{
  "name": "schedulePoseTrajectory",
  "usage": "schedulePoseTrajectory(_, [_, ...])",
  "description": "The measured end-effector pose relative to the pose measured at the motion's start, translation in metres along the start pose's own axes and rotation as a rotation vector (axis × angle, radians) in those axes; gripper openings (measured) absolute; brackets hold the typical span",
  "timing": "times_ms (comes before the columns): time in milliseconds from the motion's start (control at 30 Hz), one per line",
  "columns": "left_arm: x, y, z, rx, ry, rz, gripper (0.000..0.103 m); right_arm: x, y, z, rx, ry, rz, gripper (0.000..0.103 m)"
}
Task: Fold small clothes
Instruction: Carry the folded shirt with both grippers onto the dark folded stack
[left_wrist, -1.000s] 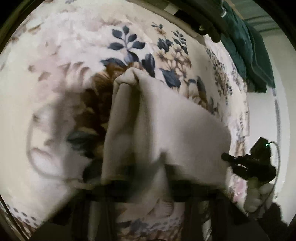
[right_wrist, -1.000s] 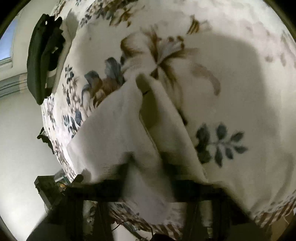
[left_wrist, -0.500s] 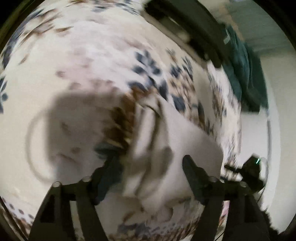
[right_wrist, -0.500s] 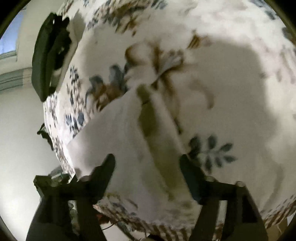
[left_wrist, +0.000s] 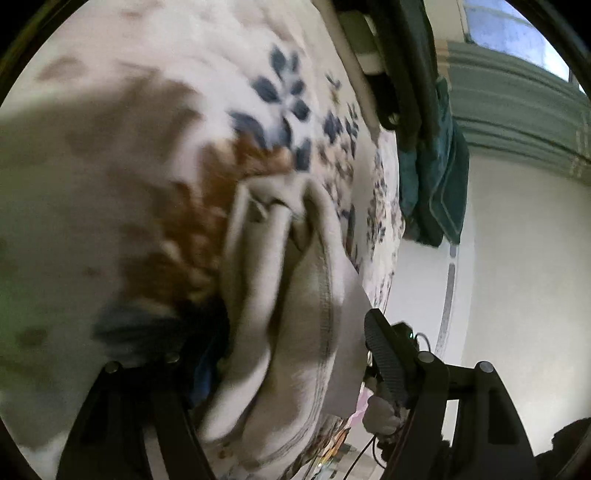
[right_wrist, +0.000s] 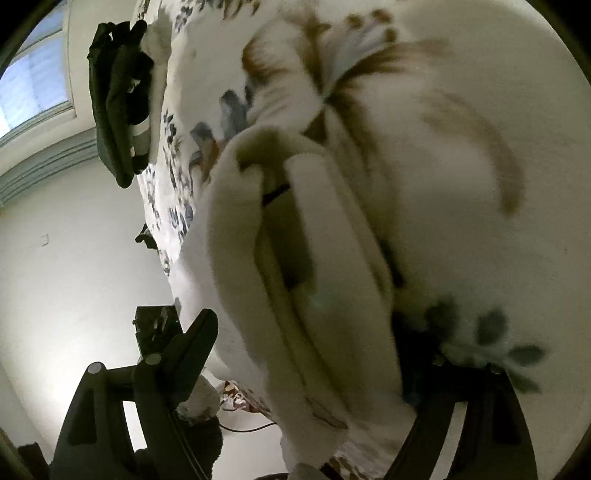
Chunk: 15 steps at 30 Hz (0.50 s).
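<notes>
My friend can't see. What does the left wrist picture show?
A crumpled beige cloth lies on a flowered bedspread, between the open fingers of the left gripper. A dark green towel hangs at the far end of the bed.

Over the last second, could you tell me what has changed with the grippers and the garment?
Both grippers let go: the left gripper and right gripper, shut on the beige garment a second ago, now stand open around it. The garment has dropped into a folded heap on the floral bedspread. The dark clothes stayed put.
</notes>
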<state>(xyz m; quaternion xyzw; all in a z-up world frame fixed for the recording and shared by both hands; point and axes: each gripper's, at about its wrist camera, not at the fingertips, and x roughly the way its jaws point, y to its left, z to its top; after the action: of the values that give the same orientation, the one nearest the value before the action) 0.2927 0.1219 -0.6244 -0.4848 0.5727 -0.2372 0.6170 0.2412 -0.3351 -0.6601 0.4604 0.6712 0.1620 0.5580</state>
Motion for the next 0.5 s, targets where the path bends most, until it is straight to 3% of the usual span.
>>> schedulePoseTrajectory(133, [0.010, -0.020, -0.003, 0.084, 0.012, 0.097, 0.069, 0.006, 0.007, 0.000, -0.012, -0.004, -0.041, 0.084])
schedulePoseTrajectory(167, [0.011, -0.028, -0.005, 0.119, 0.005, 0.132, 0.058, 0.006, 0.011, -0.001, -0.024, -0.011, -0.060, 0.069])
schedulePoseTrajectory(200, [0.011, -0.033, -0.006, 0.146, 0.001, 0.164, 0.038, 0.007, 0.013, -0.002, -0.035, -0.020, -0.087, 0.044])
schedulePoseTrajectory(233, [0.012, -0.038, -0.007, 0.172, 0.004, 0.205, 0.016, 0.008, 0.015, -0.003, -0.037, -0.024, -0.097, 0.036])
schedulePoseTrajectory(300, [0.008, -0.046, -0.007, 0.198, -0.016, 0.242, 0.016, 0.007, 0.021, -0.005, -0.031, -0.047, -0.102, 0.026])
schedulePoseTrajectory(500, [-0.003, -0.075, -0.008, 0.251, -0.024, 0.287, 0.015, -0.001, 0.059, -0.012, -0.059, -0.100, -0.134, 0.023])
